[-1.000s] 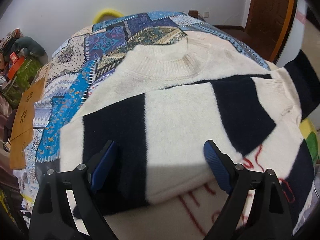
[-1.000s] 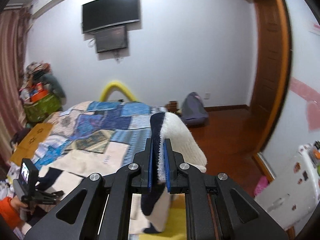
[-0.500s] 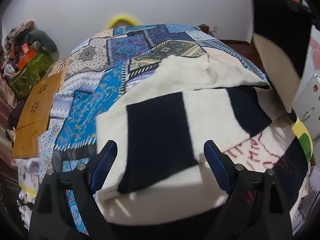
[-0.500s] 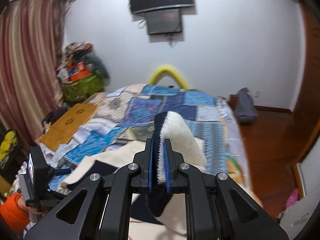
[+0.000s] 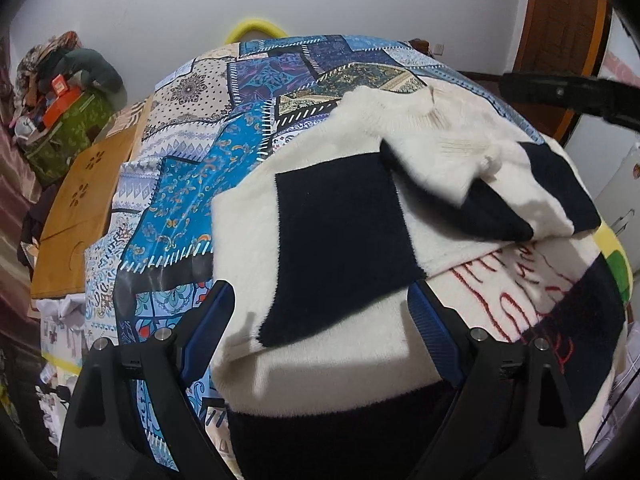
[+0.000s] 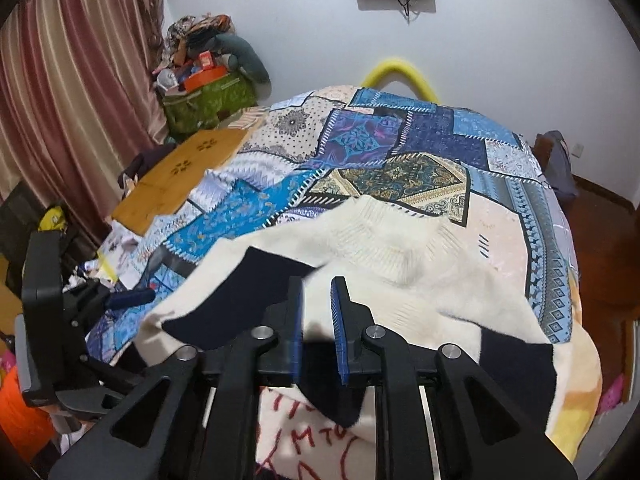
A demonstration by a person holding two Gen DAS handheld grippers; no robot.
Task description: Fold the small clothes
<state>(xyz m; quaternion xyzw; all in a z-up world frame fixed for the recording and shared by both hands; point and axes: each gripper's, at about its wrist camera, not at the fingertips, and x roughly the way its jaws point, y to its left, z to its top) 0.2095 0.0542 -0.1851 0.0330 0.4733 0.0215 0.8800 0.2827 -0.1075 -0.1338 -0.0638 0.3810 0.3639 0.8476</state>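
Sweater (image 5: pixel 340 240) lies on the bed under both tongs; right tongs (image 6: pixel 316 328) are opening, releasing its folded-in sleeve (image 5: pixel 472 184). Left tongs (image 5: pixel 320 320) gape wide, empty. Likely next: folding the hem upward.

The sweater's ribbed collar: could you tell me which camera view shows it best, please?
The right wrist view: the ribbed collar lies open and sharp beyond the right gripper. In the left wrist view the collar sits farther off and partly behind the folded sleeve.
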